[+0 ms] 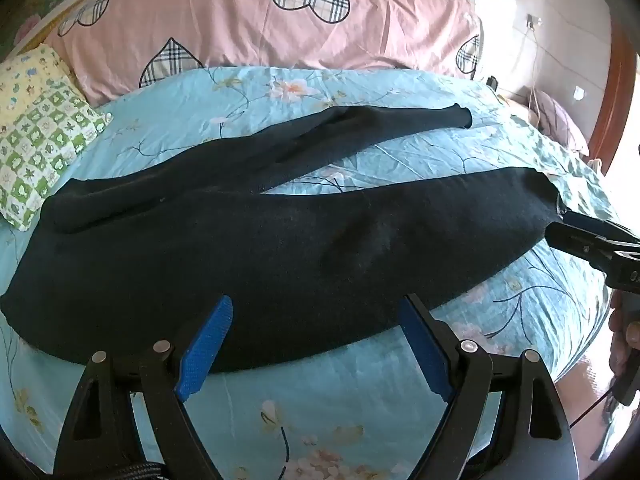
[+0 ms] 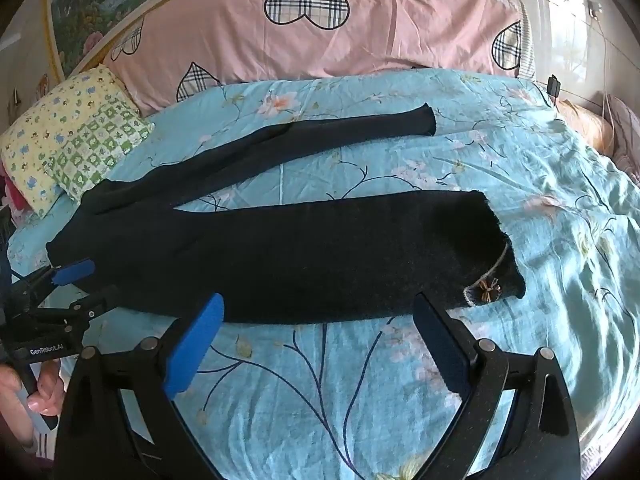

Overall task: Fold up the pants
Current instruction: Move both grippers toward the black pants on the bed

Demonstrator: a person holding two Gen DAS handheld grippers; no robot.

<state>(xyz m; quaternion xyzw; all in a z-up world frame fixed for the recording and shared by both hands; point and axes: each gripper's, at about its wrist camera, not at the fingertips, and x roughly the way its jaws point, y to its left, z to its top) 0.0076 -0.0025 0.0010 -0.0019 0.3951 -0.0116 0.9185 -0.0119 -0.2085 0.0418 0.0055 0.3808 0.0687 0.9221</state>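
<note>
While lying flat across the middle of both frames, pants (image 1: 248,248) spreading out on a light blue flowered bedsheet (image 1: 340,396), waist toward the left edge, two legs fanning toward the right. Upper leg running to the upper right of centre, its cuff (image 2: 426,120) resting on the sheet, well apart from the lower leg. Lower leg cuff (image 2: 496,264) showing a small brown bow (image 2: 489,285) and a pale stitched line in the right wrist view.

Left gripper (image 1: 316,312) hanging released at the bottom centre of the left wrist view, blue pads spread wide, fingertips overlapping the near edge of the pants in the picture; contact with the cloth not determinable. Same gripper appearing at the left edge of the right wrist view (image 2: 86,286), jaws apart, next to the waist end, with a hand (image 2: 36,396) gripping its handle in the lower left corner.

Right gripper (image 2: 320,308) hanging released at the bottom centre of the right wrist view, pads wide apart, tips just at the near edge of the lower leg, nothing clamped between them. Same gripper entering from the right edge of the left wrist view (image 1: 560,226), close to the lower leg cuff.

Pink pillow (image 2: 320,32) with checked hearts lying along the top of both frames. Yellow and green patterned pillow (image 1: 40,132) sitting at the upper left, just beside the waist end.
</note>
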